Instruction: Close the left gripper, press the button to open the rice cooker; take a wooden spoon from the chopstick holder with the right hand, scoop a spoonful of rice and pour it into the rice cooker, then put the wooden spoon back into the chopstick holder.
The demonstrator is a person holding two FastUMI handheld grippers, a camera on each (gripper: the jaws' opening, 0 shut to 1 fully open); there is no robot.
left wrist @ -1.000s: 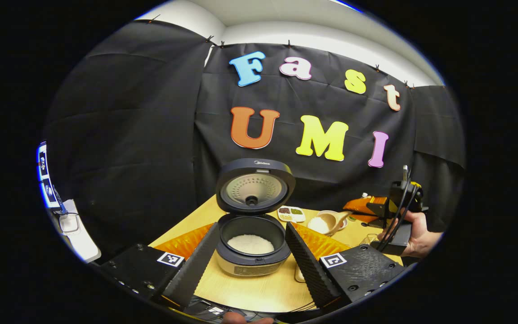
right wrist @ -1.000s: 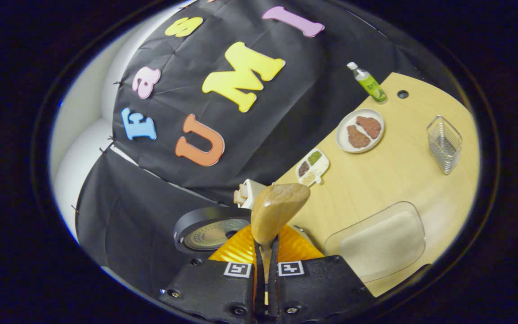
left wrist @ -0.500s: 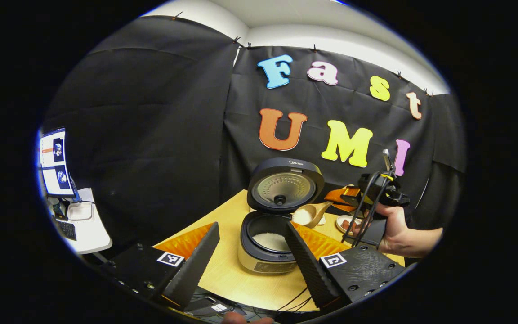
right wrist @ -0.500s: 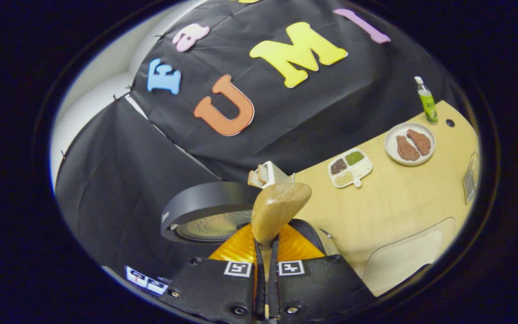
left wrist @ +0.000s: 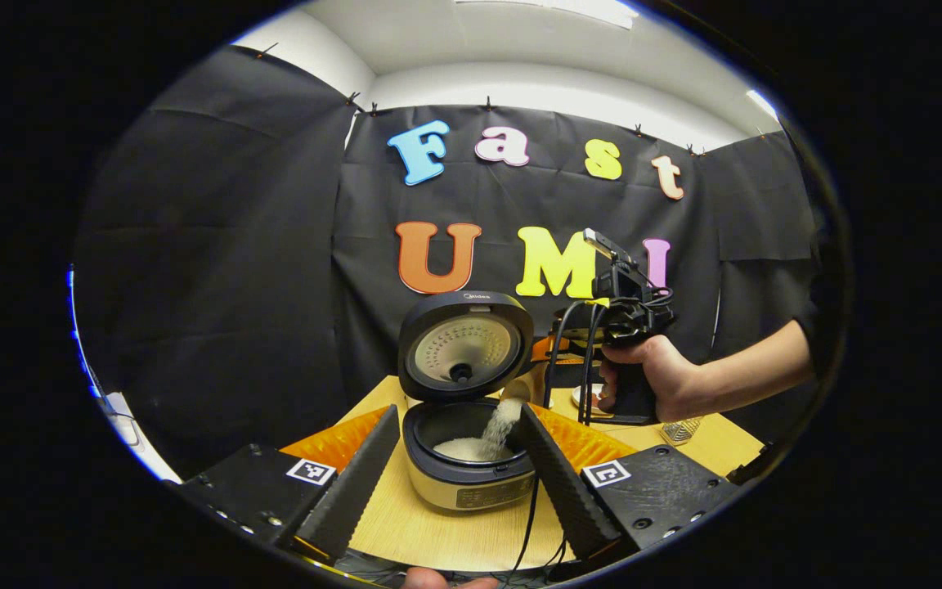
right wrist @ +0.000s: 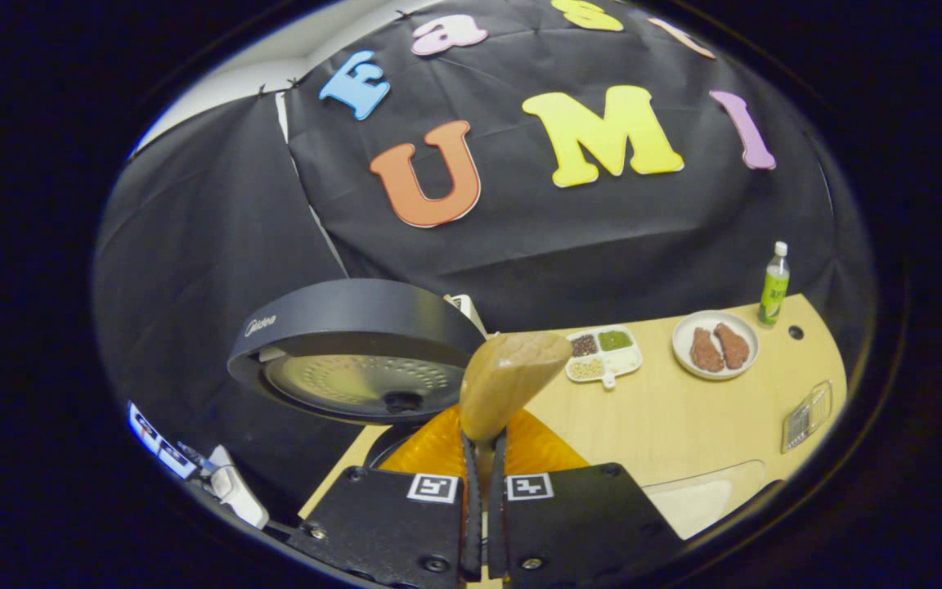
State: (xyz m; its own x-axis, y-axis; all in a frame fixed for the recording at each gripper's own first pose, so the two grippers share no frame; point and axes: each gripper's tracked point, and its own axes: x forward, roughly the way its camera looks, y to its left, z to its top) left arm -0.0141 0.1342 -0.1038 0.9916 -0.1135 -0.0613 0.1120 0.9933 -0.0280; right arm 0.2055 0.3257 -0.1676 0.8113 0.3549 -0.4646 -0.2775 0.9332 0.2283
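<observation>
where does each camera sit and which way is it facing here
Left gripper view: rides the left claw, fingers spread, facing the open dark round rice cooker; the hand holding the right claw shows beyond it.
Right gripper view: rides the right claw, shut on the light wooden spoon, looking across the pale wooden table.
Shared: the cooker's raised lid.

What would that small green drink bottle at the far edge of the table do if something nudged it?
The small green drink bottle with a white cap stands upright, tall and narrow, so it would probably tip rather than slide. Its round body suggests it might then roll on the smooth light wooden table. It looks like light plastic; how full it is cannot be told.
</observation>
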